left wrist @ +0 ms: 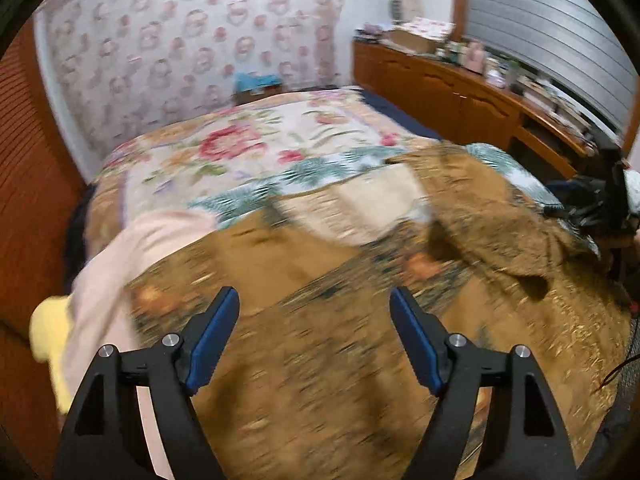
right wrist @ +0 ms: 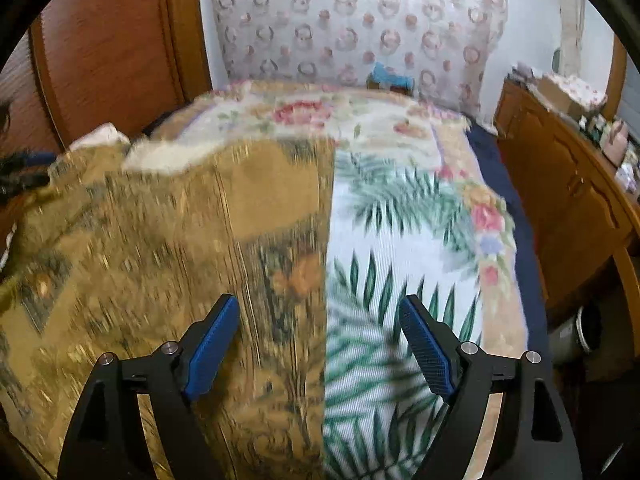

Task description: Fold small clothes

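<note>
L gripper point(left wrist: 314, 300) wide, empty | R gripper point(right wrist: 320, 308) wide, empty | brown patterned garment point(right wrist: 160, 240) flat on floral bedspread point(right wrist: 400, 240)

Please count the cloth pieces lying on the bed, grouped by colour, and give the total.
Brown patterned garment: 1
Pale pink cloth: 1
Yellow cloth: 1
Palm-leaf print cloth: 1
Total: 4

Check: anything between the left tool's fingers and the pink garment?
Only the brown patterned garment, spread under the open left tool, reaching the pink garment at left. Left wrist view, blurred.
</note>
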